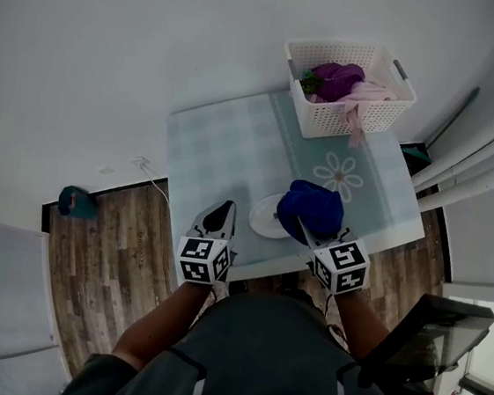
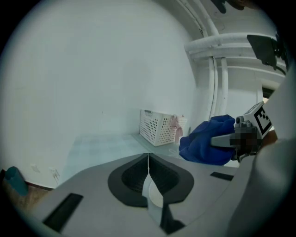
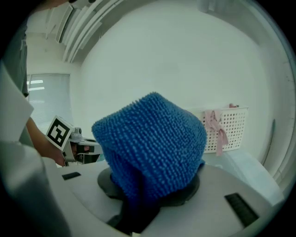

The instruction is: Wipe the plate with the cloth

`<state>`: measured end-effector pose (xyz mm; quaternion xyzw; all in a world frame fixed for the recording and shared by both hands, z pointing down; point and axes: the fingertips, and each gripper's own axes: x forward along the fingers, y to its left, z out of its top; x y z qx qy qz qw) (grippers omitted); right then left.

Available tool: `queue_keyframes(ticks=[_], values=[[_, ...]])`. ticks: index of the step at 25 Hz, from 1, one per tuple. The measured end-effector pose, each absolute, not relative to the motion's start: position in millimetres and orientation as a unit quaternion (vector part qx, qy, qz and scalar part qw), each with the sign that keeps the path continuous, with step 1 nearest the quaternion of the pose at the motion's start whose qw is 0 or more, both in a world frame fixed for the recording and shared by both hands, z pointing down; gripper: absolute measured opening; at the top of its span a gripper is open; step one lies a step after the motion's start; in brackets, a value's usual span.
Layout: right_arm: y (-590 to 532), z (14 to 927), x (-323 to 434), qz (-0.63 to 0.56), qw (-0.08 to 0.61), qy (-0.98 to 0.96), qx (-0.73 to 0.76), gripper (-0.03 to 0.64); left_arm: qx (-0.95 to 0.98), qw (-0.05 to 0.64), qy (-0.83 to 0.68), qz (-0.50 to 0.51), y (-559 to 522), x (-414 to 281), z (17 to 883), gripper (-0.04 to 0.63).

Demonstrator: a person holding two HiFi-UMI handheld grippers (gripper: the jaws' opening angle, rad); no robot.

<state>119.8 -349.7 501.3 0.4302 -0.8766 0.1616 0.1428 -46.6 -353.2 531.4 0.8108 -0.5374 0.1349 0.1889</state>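
The blue cloth (image 1: 311, 207) is held clamped in the right hand-held gripper (image 1: 303, 231) over the plate (image 1: 262, 217), at the surface's (image 1: 222, 145) 6 o'clock edge, presumably for wiping; the left hand-held gripper (image 1: 224, 212) is kept clenched, apparently empty, at the plate's 9 o'clock.

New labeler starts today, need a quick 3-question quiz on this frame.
1. Multiple choice: what is the right gripper holding? A) a sponge B) the blue cloth C) a brush
2. True or false: the white basket stands on the floor.
3. Fill in: the left gripper has its jaws shut on the rim of the white ____.

Key:
1. B
2. False; it stands at the far end of the table.
3. plate
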Motion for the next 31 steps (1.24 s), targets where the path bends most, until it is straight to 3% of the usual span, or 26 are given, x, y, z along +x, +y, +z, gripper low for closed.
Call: queue_keyframes(ticks=[10,31], values=[[-346.5,439.4,102.4,0.140,0.073,-0.886,0.436,0.115,0.834,0.145,-0.528,0.060,-348.5,-49.6,442.4,0.011],[-350.3,410.3,93.0,0.106,0.064,-0.889,0.441,0.114,0.838,0.120,-0.531,0.038,-345.8,-57.8,409.7,0.009]])
